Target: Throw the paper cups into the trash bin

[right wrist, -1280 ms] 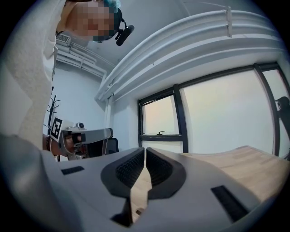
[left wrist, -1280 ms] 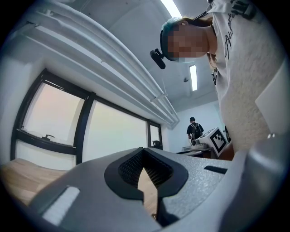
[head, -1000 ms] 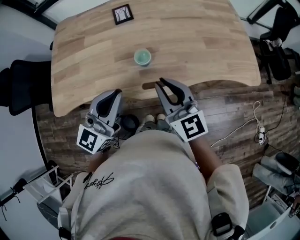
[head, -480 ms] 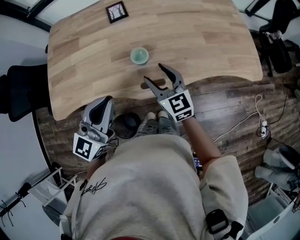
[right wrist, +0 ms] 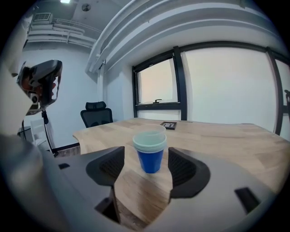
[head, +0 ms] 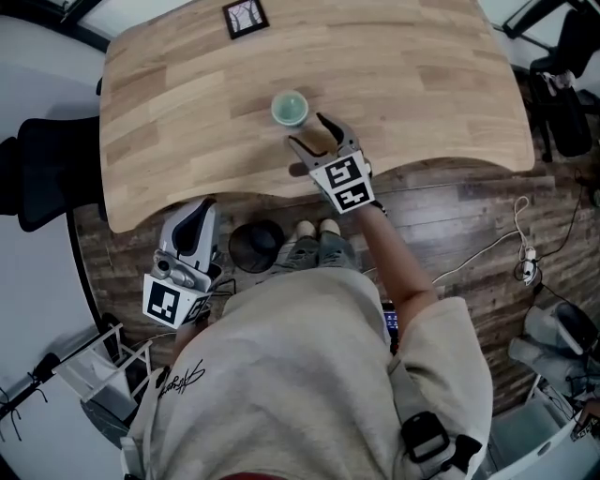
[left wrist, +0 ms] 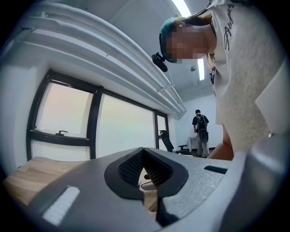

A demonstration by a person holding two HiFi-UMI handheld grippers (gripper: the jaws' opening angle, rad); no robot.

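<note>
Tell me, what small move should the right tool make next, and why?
Probably ease the right tool forward around the stacked paper cups. Its jaws have just been opening, nothing is between them yet, and the cups stand upright just ahead.

No word can be read outright. A line of dark cursive lettering [head: 185, 378] runs across the pale sweatshirt [head: 309, 375], too small and slanted to spell out; the left gripper view shows it no clearer. The cube on the left claw [head: 201, 212] bears a black-and-white square marker [head: 166, 304], a pattern and not letters, and the right claw [head: 309, 133] carries a second marker [head: 345, 182] of the same kind. A small dark-framed card [head: 245, 16] on the bench [head: 422, 84] shows only a drawn pattern
</note>
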